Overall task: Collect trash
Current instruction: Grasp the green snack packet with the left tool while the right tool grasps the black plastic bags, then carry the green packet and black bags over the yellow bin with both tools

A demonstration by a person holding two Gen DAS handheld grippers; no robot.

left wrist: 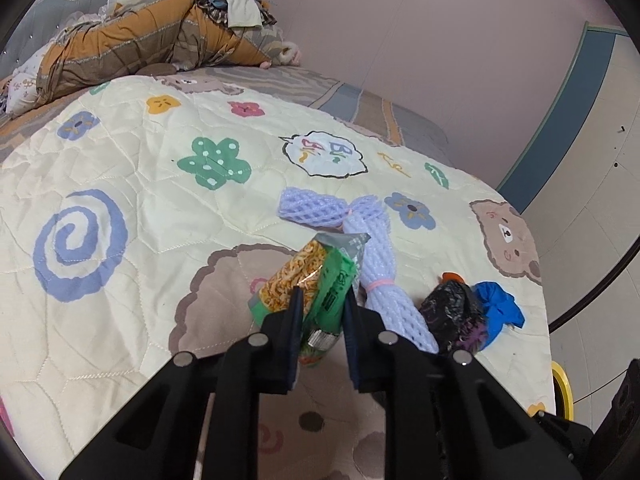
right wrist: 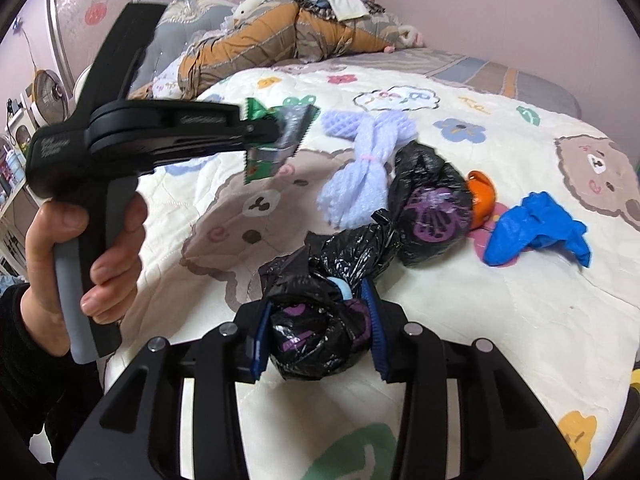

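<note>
My left gripper [left wrist: 322, 300] is shut on a green snack wrapper [left wrist: 316, 276] and holds it above the bed; it also shows in the right wrist view [right wrist: 276, 136]. My right gripper [right wrist: 316, 300] is shut on a crumpled black plastic bag [right wrist: 320, 320] low over the quilt. On the quilt lie a lilac foam net [right wrist: 360, 168], a second black bag with purple print [right wrist: 432, 208], an orange piece [right wrist: 482, 196] and a blue glove [right wrist: 532, 232]. The net [left wrist: 376, 264], black bag [left wrist: 452, 312] and glove [left wrist: 498, 308] also show in the left wrist view.
A cream quilt with flowers and bears [left wrist: 160, 208] covers the bed. Piled bedding and clothes [left wrist: 160, 40] lie at the far end by the pink wall. A fan and shelves [right wrist: 44, 96] stand at the left. A wardrobe [left wrist: 600, 160] stands to the right.
</note>
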